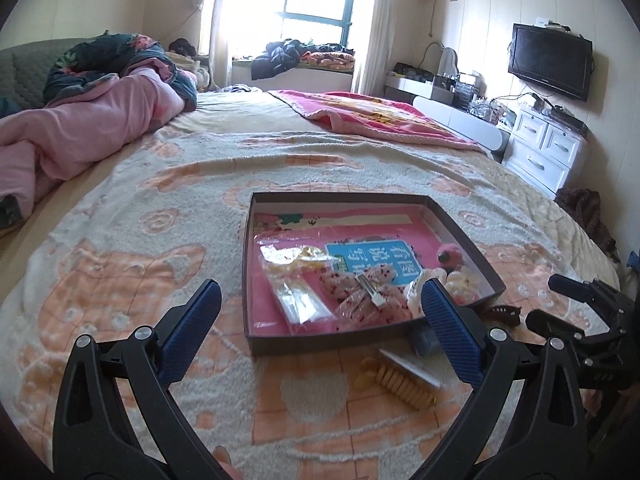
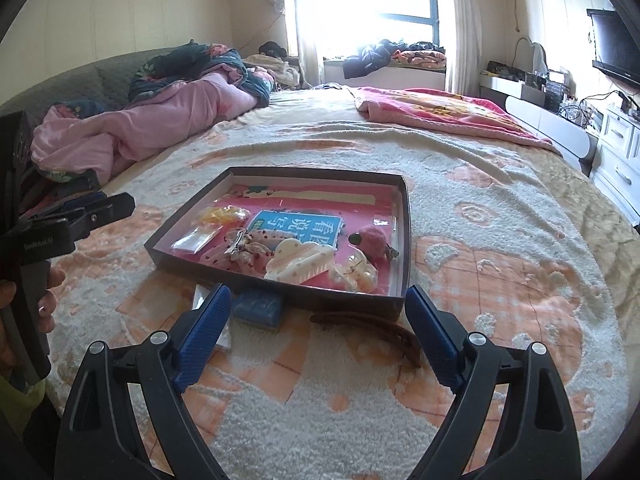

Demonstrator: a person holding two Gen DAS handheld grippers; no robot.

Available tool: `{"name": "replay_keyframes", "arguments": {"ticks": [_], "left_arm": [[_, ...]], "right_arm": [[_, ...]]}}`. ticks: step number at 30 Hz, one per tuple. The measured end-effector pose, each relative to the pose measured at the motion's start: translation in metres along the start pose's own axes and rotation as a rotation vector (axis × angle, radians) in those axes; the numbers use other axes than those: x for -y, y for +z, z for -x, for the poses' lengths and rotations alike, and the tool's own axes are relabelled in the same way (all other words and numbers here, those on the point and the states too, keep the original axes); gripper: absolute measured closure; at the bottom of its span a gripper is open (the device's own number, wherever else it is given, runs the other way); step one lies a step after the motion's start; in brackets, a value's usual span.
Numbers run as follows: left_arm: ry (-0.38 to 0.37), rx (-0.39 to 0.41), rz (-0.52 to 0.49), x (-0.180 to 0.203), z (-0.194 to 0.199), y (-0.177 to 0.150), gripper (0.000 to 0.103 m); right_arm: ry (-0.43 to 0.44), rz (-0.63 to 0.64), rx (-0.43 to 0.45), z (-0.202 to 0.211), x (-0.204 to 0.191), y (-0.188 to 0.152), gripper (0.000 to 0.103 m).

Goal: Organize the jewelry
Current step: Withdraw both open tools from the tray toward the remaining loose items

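Note:
A shallow dark box (image 1: 320, 342) (image 2: 276, 172) lies on the bed, holding a pink book, plastic bags (image 1: 296, 280), a floral scrunchie (image 1: 360, 292), a cream claw clip (image 2: 298, 264) and a pink pompom (image 2: 370, 240). Outside it, near its front edge, lie a yellow spiral hair tie (image 1: 404, 388), a white strip (image 1: 408, 368), a blue item (image 2: 258, 308) and a brown hair clip (image 2: 372, 330). My left gripper (image 1: 320, 300) is open and empty over the box's near side. My right gripper (image 2: 320, 308) is open and empty above the brown clip.
The bed has a cream and orange blanket (image 1: 160, 240). A pink quilt (image 1: 80, 128) is piled at the left, a red blanket (image 1: 380, 116) lies beyond. White drawers (image 1: 548, 152) and a TV (image 1: 550, 60) stand at the right.

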State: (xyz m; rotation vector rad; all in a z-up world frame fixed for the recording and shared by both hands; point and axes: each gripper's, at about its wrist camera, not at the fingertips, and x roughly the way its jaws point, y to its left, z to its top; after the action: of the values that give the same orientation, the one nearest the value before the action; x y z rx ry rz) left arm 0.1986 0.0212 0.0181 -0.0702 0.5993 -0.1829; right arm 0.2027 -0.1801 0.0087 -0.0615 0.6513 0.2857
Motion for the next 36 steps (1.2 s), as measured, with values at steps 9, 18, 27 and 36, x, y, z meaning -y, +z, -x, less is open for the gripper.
{"name": "replay_keyframes", "arguments": {"ticks": [9, 18, 27, 36], "left_arm": [[-0.006, -0.009, -0.02, 0.006, 0.013, -0.016, 0.011], [-0.02, -0.027, -0.045, 0.016, 0.018, -0.032, 0.011], [-0.079, -0.083, -0.065, 0.031, 0.009, -0.05, 0.011], [-0.162, -0.167, -0.068, 0.05, -0.01, -0.069, 0.024]], "right_arm": [[-0.006, 0.019, -0.004, 0.013, -0.003, -0.01, 0.017], [-0.022, 0.01, -0.02, 0.02, 0.003, -0.024, 0.017], [-0.046, -0.026, -0.046, 0.015, 0.018, -0.039, 0.017], [-0.112, -0.025, -0.056, 0.005, 0.032, -0.046, 0.017]]}}
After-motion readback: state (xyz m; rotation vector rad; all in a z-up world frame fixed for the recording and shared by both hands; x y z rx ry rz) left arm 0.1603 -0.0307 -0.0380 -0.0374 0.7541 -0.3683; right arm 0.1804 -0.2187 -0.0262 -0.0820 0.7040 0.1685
